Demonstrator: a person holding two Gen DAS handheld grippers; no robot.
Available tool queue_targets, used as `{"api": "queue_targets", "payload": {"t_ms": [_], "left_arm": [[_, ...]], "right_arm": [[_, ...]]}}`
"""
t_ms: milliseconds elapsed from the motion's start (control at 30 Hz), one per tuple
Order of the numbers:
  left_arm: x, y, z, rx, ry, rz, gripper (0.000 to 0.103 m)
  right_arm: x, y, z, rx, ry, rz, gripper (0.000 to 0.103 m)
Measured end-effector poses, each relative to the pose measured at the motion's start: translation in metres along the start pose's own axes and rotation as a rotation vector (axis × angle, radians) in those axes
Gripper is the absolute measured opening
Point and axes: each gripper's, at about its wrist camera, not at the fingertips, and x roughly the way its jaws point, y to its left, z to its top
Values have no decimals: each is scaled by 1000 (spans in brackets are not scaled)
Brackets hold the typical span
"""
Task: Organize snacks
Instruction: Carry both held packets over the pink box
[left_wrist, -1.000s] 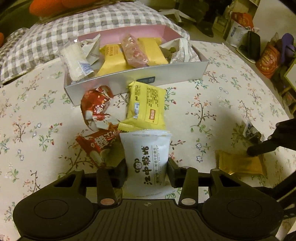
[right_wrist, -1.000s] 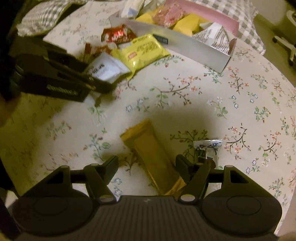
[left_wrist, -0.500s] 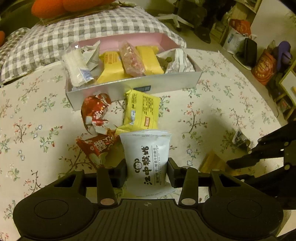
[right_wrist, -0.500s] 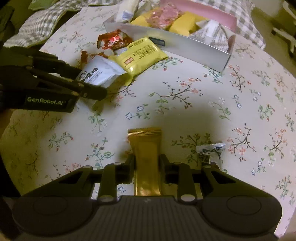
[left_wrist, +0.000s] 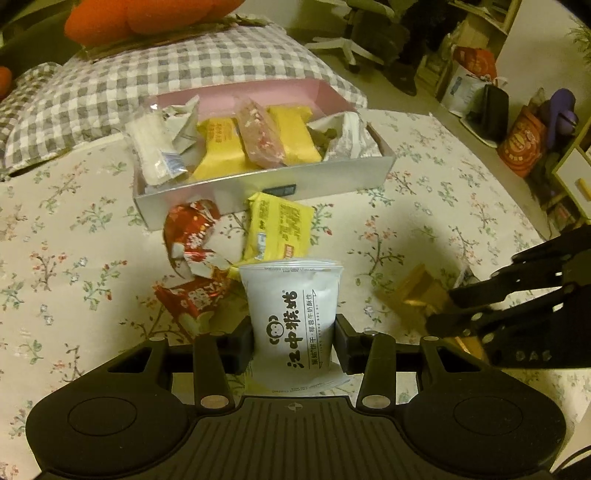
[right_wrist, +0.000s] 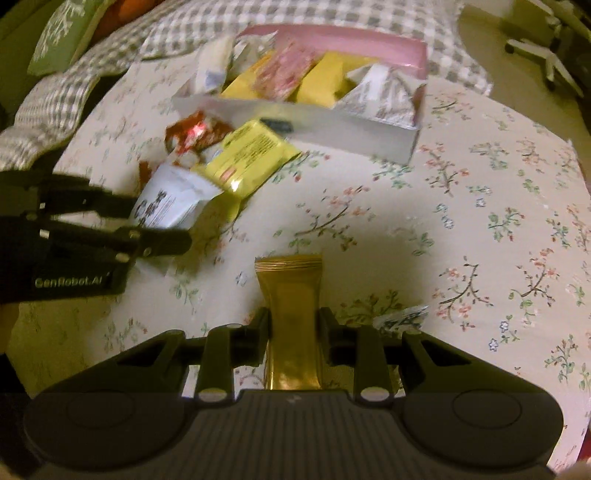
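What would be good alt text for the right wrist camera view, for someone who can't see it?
The right gripper is shut on a gold snack bar above a floral tablecloth. Ahead, a pink-lined box holds assorted snacks, with a yellow packet and a red wrapper lying in front of it. At left, the left gripper holds a white packet.

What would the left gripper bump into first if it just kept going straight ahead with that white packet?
Probably the yellow packet lying just ahead of the white packet held by the left gripper, then the box's grey front wall. Height above the cloth is unclear, so it might pass over.
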Motion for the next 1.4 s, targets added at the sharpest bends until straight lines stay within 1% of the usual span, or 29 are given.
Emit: {"api": "queue_targets", "payload": {"t_ms": [67, 133, 233, 333, 533, 700, 867, 1000, 1067, 1167, 1333, 1400], "left_arm": [[-2, 4, 2, -14, -4, 6, 41], [-7, 12, 6, -50, -17, 0, 41], [-22, 26, 15, -98, -66, -8, 41], [-35, 39, 23, -135, -111, 8, 41], [-49, 70, 32, -230, -166, 41, 41], [-59, 90, 41, -298, -204, 36, 41], [-65, 101, 48, -315, -240, 54, 41], [-61, 106, 56, -344, -241, 25, 41], [-57, 106, 61, -344, -249, 16, 41], [-45, 102, 72, -317, -252, 4, 41], [-21, 97, 88, -303, -258, -55, 41], [-13, 96, 95, -284, -259, -52, 41]], "right_arm": [[-2, -2, 1, 12, -14, -8, 25], [-5, -3, 2, 27, -32, -17, 25], [-10, -8, 5, 59, -64, -24, 25], [-14, -12, 6, 89, -95, -27, 25], [-23, -19, 11, 151, -153, -37, 25], [-27, -24, 15, 205, -191, -43, 25], [-32, -31, 20, 272, -227, -39, 25], [-32, -37, 26, 318, -245, -33, 25], [-32, -39, 31, 332, -258, -28, 25], [-32, -42, 38, 361, -277, -9, 25], [-29, -49, 53, 397, -312, 16, 25], [-26, -53, 61, 412, -323, 32, 25]]}}
